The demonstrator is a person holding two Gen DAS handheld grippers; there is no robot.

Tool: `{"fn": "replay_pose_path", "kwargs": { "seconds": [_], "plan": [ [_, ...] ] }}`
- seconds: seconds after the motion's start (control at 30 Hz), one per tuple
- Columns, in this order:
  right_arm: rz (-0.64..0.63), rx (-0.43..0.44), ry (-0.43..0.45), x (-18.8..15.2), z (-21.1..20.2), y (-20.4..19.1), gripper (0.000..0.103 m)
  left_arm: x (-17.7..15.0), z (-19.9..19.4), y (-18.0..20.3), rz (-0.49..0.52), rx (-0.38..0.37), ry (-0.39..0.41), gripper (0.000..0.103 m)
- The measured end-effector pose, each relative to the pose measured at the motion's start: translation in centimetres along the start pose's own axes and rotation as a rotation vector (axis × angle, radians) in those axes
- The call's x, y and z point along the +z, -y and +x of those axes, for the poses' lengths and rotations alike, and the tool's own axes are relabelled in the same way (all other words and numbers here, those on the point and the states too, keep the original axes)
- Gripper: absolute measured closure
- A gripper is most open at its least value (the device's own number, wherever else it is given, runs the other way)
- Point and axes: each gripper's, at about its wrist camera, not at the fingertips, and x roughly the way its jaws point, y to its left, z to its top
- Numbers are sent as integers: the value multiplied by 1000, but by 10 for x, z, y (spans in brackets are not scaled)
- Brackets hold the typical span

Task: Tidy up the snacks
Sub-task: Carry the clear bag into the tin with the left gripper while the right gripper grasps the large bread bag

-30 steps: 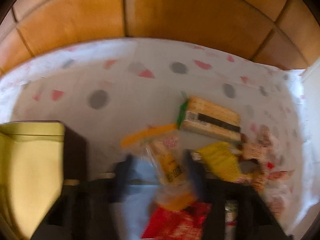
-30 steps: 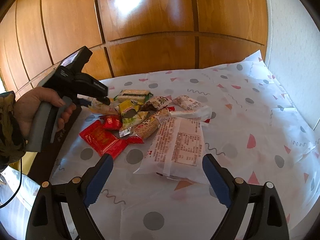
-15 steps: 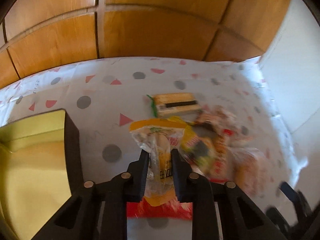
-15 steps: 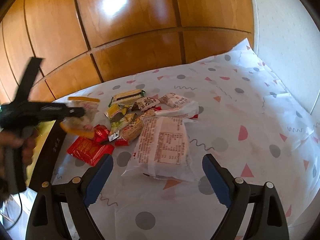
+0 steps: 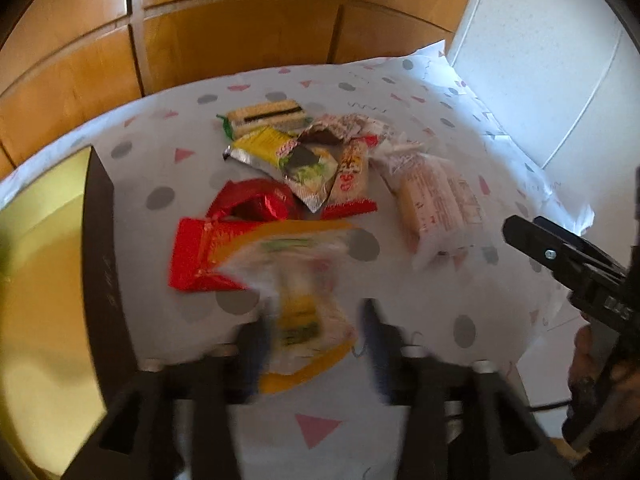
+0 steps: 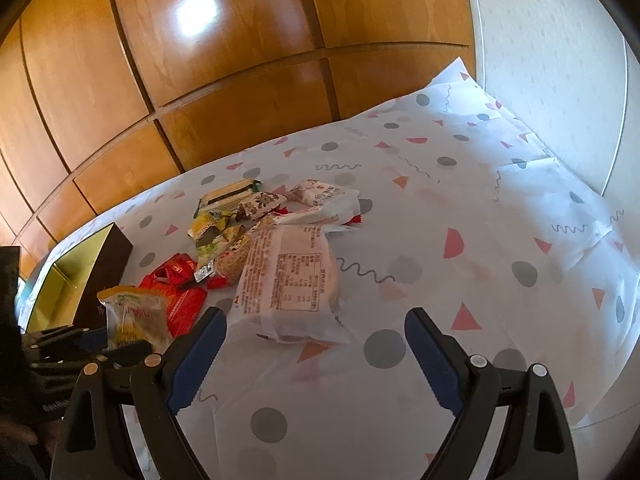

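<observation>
A pile of snack packets (image 5: 312, 160) lies on the patterned cloth. My left gripper (image 5: 316, 328) has a clear packet with orange edges (image 5: 300, 304) between its blurred fingers, which stand apart around it; I cannot tell whether they still press it. In the right wrist view the packet (image 6: 134, 316) stands upright at the left gripper (image 6: 120, 344), beside the box. My right gripper (image 6: 312, 344) is open and empty, just short of a large white bread packet (image 6: 292, 276).
A dark box with a gold inside (image 5: 44, 280) stands at the left; it also shows in the right wrist view (image 6: 76, 272). Red packets (image 5: 224, 232) lie by it. Wooden panels (image 6: 200, 60) rise behind, a white wall (image 6: 552, 60) at the right.
My left gripper swung back and left with the clear packet, toward the box, and its fingers have spread apart. My right gripper edged closer to the white bread packet.
</observation>
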Motion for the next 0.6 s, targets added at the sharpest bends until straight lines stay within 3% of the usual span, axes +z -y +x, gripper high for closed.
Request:
{"fn": "replay_pose_path", "kwargs": {
  "seconds": [0.33, 0.47, 0.6],
  "plan": [
    [14, 1, -24, -2, -1, 7, 11, -6, 29, -15, -67, 95, -18, 38],
    [32, 56, -30, 3, 2, 12, 11, -8, 35, -16, -48, 104, -8, 36],
    [31, 123, -88, 14, 19, 9, 6, -7, 32, -14, -44, 93, -16, 47]
  ]
}}
